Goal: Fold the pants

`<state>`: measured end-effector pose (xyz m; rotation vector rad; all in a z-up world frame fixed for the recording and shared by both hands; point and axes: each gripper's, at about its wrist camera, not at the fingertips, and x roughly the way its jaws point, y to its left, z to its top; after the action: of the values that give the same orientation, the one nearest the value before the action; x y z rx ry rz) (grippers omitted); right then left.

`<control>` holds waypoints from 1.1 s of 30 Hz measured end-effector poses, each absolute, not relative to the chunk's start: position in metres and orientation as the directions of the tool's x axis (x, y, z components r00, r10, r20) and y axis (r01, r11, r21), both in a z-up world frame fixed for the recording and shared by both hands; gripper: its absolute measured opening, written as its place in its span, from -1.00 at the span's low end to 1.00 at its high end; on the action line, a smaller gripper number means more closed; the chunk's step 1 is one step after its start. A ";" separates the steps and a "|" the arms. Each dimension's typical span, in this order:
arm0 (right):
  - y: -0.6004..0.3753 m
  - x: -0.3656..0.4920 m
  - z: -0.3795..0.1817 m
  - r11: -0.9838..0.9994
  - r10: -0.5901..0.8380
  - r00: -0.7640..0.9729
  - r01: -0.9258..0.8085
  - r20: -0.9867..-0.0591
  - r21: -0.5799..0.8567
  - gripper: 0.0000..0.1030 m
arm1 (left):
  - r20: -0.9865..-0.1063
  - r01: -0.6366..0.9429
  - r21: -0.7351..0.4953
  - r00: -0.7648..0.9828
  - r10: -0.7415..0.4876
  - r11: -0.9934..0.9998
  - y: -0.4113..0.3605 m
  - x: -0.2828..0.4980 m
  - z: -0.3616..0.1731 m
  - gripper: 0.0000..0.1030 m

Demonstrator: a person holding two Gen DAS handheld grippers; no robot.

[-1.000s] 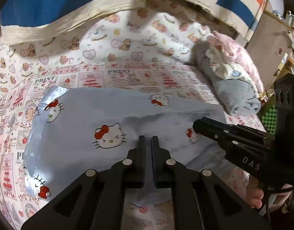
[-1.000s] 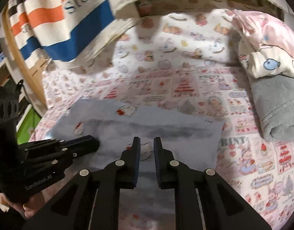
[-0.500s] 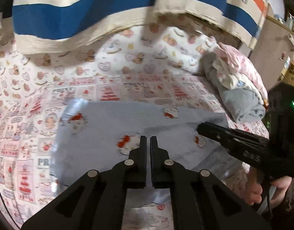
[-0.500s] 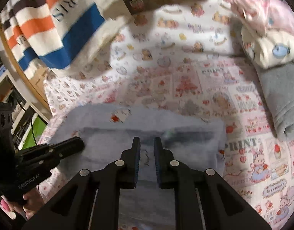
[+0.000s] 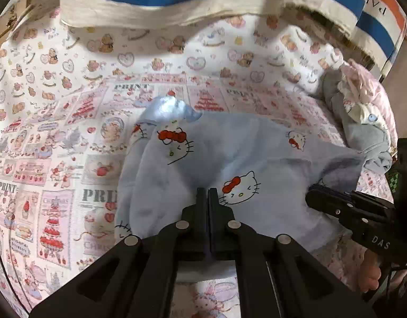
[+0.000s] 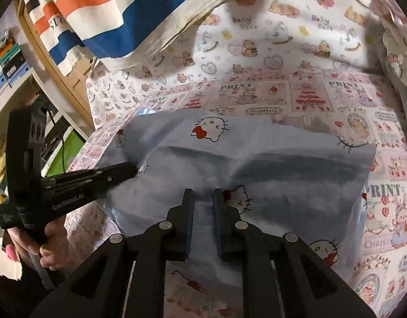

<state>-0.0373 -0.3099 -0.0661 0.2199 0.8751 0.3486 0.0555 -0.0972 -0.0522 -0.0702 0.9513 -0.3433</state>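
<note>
Light blue pants (image 5: 230, 159) printed with cat faces lie folded on the patterned bed sheet; they also show in the right wrist view (image 6: 256, 164). My left gripper (image 5: 206, 193) is shut on the near edge of the pants. My right gripper (image 6: 203, 194) has its jaws close together with blue cloth pinched between them at the near edge. Each gripper appears in the other's view: the right one (image 5: 316, 194) at the pants' right edge, the left one (image 6: 126, 169) at their left edge.
A stack of folded clothes (image 5: 362, 122), grey and pink, sits at the right of the bed. A striped blue, white and orange cloth (image 6: 102, 13) hangs at the back. Shelves (image 6: 12, 61) stand left of the bed.
Both grippers have moved forward and left over the bed with the pants' near edge. The pants' left part has bunched and turned, with a corner pushed up toward the back.
</note>
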 end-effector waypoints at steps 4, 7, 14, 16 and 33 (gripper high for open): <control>-0.317 -0.042 -0.057 0.934 0.351 0.632 -0.184 -0.691 0.306 -0.72 | -0.732 0.281 -0.159 0.610 -0.304 0.947 -0.095 0.041 -0.034 -0.89; -0.324 -0.047 -0.046 0.948 0.307 0.683 -0.157 -0.663 0.277 -0.72 | -0.693 0.283 -0.118 0.663 -0.284 0.952 -0.094 0.031 -0.023 -0.64; -0.336 -0.063 -0.028 0.971 0.225 0.744 -0.116 -0.630 0.210 0.14 | -0.656 0.219 -0.087 0.722 -0.222 0.972 -0.077 0.030 -0.022 0.30; -0.341 -0.070 -0.025 0.975 0.198 0.774 -0.091 -0.602 0.204 0.49 | -0.657 0.219 -0.075 0.723 -0.213 0.973 -0.075 0.030 -0.022 0.41; -0.364 -0.069 -0.033 0.987 -0.008 0.732 0.114 -0.681 0.111 0.73 | -0.711 0.209 -0.173 0.650 -0.269 0.962 -0.057 0.048 -0.035 0.92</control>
<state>-0.0686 -0.3641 -0.0325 0.1487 0.7466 -0.0675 0.0481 -0.0573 -0.0351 -0.0779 0.8199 -0.2718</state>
